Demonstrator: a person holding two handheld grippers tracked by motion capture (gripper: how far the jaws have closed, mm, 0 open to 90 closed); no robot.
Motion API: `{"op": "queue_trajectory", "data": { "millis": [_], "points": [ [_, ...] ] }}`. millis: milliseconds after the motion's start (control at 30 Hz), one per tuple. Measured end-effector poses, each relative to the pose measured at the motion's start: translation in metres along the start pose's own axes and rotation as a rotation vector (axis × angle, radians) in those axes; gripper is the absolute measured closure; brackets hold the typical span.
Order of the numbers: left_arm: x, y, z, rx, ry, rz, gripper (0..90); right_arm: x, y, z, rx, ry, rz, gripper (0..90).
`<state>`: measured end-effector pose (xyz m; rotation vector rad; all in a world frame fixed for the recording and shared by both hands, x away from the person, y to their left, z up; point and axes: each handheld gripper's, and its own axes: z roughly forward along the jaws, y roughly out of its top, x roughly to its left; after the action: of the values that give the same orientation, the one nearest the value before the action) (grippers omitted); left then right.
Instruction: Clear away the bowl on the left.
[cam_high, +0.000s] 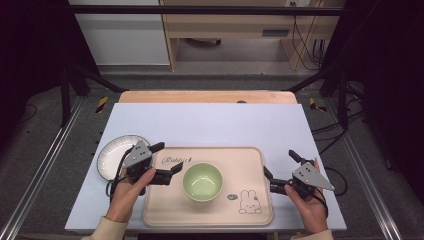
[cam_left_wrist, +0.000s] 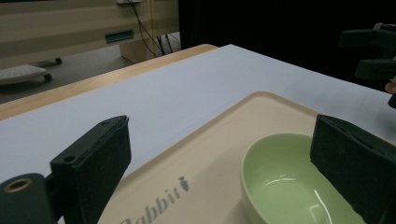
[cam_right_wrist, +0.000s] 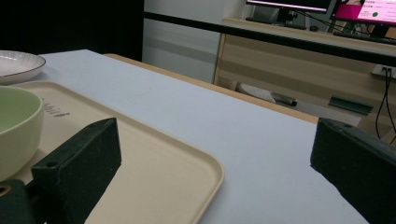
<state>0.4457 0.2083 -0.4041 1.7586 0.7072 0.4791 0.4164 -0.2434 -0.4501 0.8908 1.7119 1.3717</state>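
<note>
one green bowl (cam_high: 202, 181) on tray (cam_high: 250, 212); one plate (cam_high: 112, 152); left gripper (cam_high: 167, 161), right gripper (cam_high: 280, 164) both wide open, empty.

The beige tray (cam_high: 250, 160) bears the printed word "Rabbit" beside a small carrot sign

On the desk (cam_high: 210, 120) a tray (cam_high: 250, 210) lies at the near edge, about midway across, and a bowl (cam_high: 202, 181) stands in it near its middle, with the tray's printed word behind and to the left of the bowl and its printed animal before and to the right. A plate (cam_high: 111, 155) lies on the desk just left of the tray's far left corner, apart from the bowl. The left claw (cam_high: 166, 160) sits over the tray's left edge, between plate and bowl, and the right claw (cam_high: 281, 166) sits just off the tray's right edge.
</note>
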Motion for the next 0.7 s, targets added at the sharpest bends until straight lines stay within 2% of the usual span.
{"op": "queue_trajectory", "data": {
  "millis": [33, 67, 100, 167, 467, 667, 700],
  "points": [
    [0.005, -0.004, -0.009, -0.01, 0.024, -0.009, 5.1, 0.0, 0.0, 0.0, 0.001, 0.001, 0.0, 2.0],
    [0.005, -0.004, -0.009, -0.01, 0.024, -0.009, 5.1, 0.0, 0.0, 0.0, 0.001, 0.001, 0.0, 2.0],
    [0.011, -0.007, -0.019, -0.015, 0.047, -0.016, 5.0, 0.0, 0.0, 0.0, 0.0, -0.001, -0.001, 2.0],
    [0.015, -0.009, -0.025, -0.011, 0.061, -0.02, 5.0, -0.001, 0.0, 0.0, 0.001, -0.002, 0.0, 2.0],
    [0.027, -0.019, -0.046, -0.023, 0.106, -0.031, 5.0, 0.0, 0.0, 0.0, 0.0, -0.002, -0.002, 2.1],
    [0.037, -0.032, -0.059, -0.056, 0.138, -0.062, 4.8, 0.0, 0.0, 0.0, 0.002, -0.001, -0.003, 2.1],
    [0.04, -0.038, -0.063, -0.074, 0.157, -0.069, 4.5, 0.0, 0.0, 0.0, 0.003, -0.001, -0.002, 2.1]
  ]
}}
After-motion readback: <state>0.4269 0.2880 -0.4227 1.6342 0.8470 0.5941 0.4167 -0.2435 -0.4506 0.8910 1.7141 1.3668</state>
